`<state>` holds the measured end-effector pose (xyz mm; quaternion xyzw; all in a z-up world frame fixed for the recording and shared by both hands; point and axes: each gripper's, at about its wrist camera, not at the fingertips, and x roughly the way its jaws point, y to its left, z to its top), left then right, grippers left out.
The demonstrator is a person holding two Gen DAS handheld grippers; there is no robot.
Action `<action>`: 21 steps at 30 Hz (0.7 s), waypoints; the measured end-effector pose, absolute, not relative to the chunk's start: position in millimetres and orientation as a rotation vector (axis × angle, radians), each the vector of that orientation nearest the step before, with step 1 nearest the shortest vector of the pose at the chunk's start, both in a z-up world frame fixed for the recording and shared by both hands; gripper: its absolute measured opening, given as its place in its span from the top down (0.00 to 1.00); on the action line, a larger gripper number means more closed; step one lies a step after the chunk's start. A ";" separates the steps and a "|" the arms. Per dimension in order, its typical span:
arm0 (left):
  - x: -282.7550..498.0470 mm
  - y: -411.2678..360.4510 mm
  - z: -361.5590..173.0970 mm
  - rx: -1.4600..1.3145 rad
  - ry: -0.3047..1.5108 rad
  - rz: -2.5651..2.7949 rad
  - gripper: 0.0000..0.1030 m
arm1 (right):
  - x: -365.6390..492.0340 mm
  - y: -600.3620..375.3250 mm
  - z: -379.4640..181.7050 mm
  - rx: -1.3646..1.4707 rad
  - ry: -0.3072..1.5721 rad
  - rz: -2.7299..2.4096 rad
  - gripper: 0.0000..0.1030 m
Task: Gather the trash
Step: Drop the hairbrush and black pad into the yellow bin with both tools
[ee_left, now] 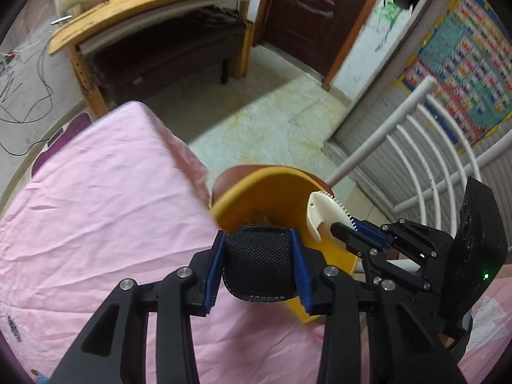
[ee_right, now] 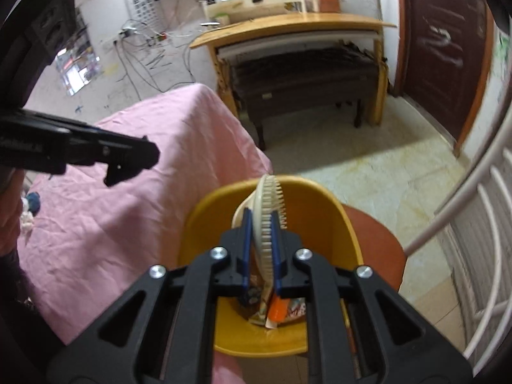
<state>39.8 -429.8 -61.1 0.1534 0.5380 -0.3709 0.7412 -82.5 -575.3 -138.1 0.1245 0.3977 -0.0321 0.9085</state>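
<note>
A yellow bin (ee_left: pixel 272 188) stands beside the pink-sheeted bed (ee_left: pixel 105 198), on a brown stool. My left gripper (ee_left: pixel 257 267) is shut on a black mesh pad (ee_left: pixel 259 265) at the bin's near rim. My right gripper (ee_right: pixel 260 243) is shut on a cream comb (ee_right: pixel 268 211) and holds it upright over the open bin (ee_right: pixel 323 214). In the left wrist view the right gripper (ee_left: pixel 348 228) holds the comb (ee_left: pixel 323 214) over the bin's right side. Wrappers and an orange item (ee_right: pixel 276 312) lie at the bin's bottom.
A white metal rail (ee_left: pixel 425 147) runs close on the right of the bin. A brown stool seat (ee_right: pixel 380 246) sticks out under the bin. A wooden desk (ee_right: pixel 297 22) and a dark door (ee_right: pixel 444 51) stand across the tiled floor. Small items (ee_right: pixel 30 206) lie on the bed.
</note>
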 end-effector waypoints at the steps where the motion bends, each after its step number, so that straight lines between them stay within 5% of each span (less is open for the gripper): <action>1: 36.7 -435.5 -65.6 0.346 1.185 -0.816 0.66 | -84.9 -579.3 -143.0 0.268 0.823 -0.070 0.90; 5: 26.1 -456.8 -77.6 0.366 1.203 -0.848 0.64 | -93.0 -590.9 -160.3 0.305 0.841 -0.078 0.90; 10: 20.5 -466.9 -84.0 0.377 1.205 -0.854 0.38 | -97.2 -594.5 -180.4 0.326 0.878 -0.088 0.87; 14: 21.3 -462.9 -82.9 0.364 1.206 -0.865 0.29 | -97.8 -595.2 -184.4 0.344 0.879 -0.095 0.43; 17: 27.8 -449.3 -73.1 0.320 1.195 -0.850 0.29 | -100.0 -592.2 -181.8 0.342 0.875 -0.098 0.41; 21: 40.0 -404.3 -38.5 0.262 1.109 -0.799 0.29 | -99.5 -580.8 -164.1 0.333 0.842 -0.091 0.26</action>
